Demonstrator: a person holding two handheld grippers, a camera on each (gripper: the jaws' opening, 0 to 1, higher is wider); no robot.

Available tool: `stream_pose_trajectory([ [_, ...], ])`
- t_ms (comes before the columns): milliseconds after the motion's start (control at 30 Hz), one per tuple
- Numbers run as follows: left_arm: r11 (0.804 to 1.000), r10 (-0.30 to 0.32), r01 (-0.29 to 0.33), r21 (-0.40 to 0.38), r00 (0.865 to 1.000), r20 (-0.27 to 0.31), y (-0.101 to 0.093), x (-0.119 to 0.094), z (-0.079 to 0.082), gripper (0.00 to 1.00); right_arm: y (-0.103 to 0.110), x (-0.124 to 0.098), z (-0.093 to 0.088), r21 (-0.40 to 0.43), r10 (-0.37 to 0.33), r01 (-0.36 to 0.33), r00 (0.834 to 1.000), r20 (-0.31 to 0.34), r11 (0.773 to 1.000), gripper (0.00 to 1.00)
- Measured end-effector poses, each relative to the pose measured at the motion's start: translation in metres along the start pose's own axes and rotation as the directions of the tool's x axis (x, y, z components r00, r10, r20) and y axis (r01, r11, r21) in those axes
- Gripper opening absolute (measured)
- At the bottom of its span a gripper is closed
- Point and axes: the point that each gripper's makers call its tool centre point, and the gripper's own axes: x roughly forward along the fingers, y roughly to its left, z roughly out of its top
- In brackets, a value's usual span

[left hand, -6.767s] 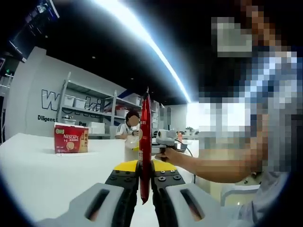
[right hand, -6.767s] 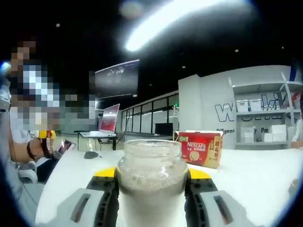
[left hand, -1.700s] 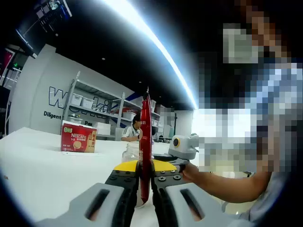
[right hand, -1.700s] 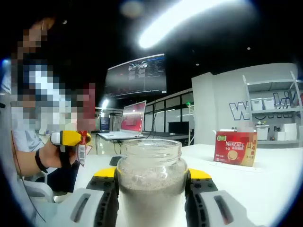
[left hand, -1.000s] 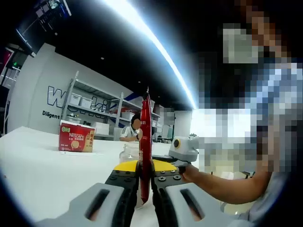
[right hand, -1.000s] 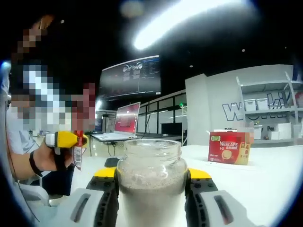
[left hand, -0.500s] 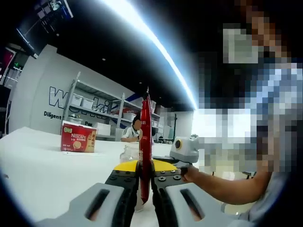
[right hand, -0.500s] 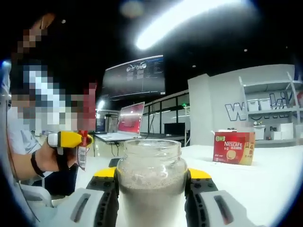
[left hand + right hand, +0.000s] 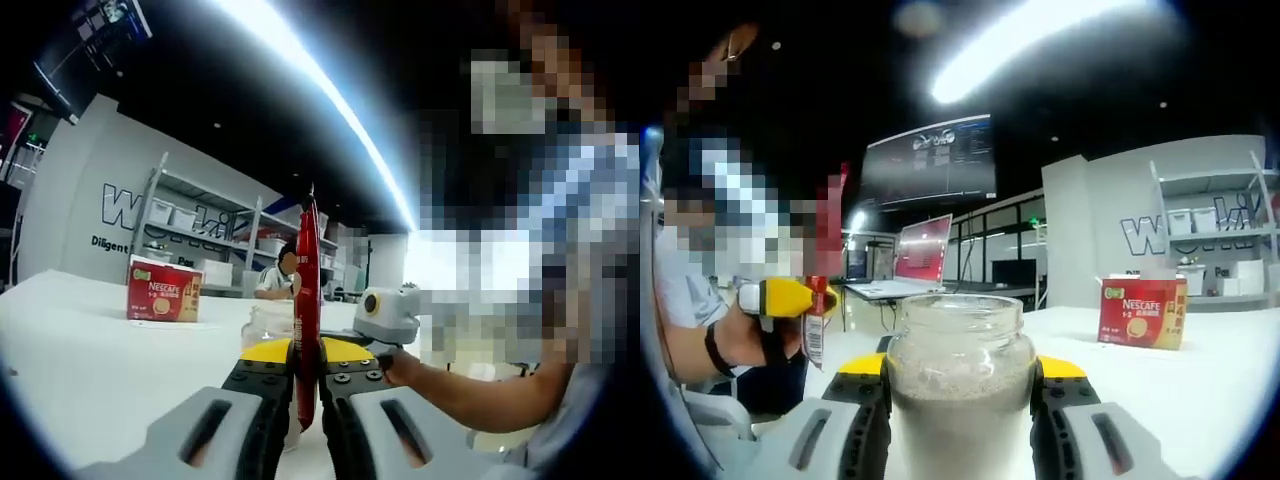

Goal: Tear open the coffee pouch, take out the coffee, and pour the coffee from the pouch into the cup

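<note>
My left gripper (image 9: 306,395) is clamped on the red coffee pouch (image 9: 307,300), held upright and edge-on above the white table (image 9: 90,350). My right gripper (image 9: 960,400) is closed around the glass cup (image 9: 960,385), off-white powder inside. A red Nescafe box (image 9: 1142,312) stands beyond.

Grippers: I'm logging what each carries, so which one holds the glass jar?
The right gripper, shut on the glass jar of pale powder. The left gripper pinches a red coffee pouch edge-on instead.
</note>
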Motion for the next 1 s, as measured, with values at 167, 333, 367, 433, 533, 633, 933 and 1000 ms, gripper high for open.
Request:
stream_pose_trajectory([
  [167, 1.0, 0.006, -0.006, -0.003, 1.0, 0.004, 0.001, -0.002, 0.001, 0.12, 0.001, 0.002, 0.0, 0.001, 0.005, -0.005, 1.0, 0.0, 1.0, 0.54],
  [333, 1.0, 0.014, -0.014, -0.005, 1.0, 0.003, 0.002, -0.005, 0.002, 0.12, 0.001, 0.003, 0.0, -0.003, 0.032, -0.032, 0.999, -0.007, 0.999, 0.54],
  [367, 1.0, 0.013, -0.013, -0.001, 1.0, 0.0, 0.002, -0.006, 0.002, 0.12, 0.001, 0.003, 0.0, -0.003, 0.05, -0.05, 0.999, -0.009, 0.999, 0.54],
  [433, 1.0, 0.016, -0.016, 0.004, 1.0, -0.004, 0.004, -0.007, 0.001, 0.12, 0.003, 0.003, 0.001, 0.001, 0.106, -0.106, 0.994, 0.008, 0.994, 0.54],
  [533, 1.0, 0.025, -0.025, -0.007, 1.0, -0.001, 0.007, -0.011, 0.0, 0.12, 0.003, -0.001, 0.001, 0.008, 0.197, -0.198, 0.98, 0.032, 0.98, 0.54],
  [633, 1.0, 0.029, -0.029, -0.004, 1.0, -0.005, 0.008, -0.013, -0.001, 0.12, 0.002, -0.006, 0.001, 0.008, 0.262, -0.262, 0.965, 0.021, 0.965, 0.54],
  [933, 0.999, 0.033, -0.033, -0.004, 0.999, -0.01, 0.012, -0.01, -0.003, 0.12, -0.008, -0.023, 0.001, 0.012, 0.335, -0.334, 0.942, -0.006, 0.942, 0.54],
  [1000, 1.0, 0.03, -0.03, -0.009, 1.0, -0.006, 0.012, -0.009, -0.001, 0.12, -0.01, -0.027, 0.001, 0.012, 0.333, -0.333, 0.943, -0.01, 0.943, 0.54],
])
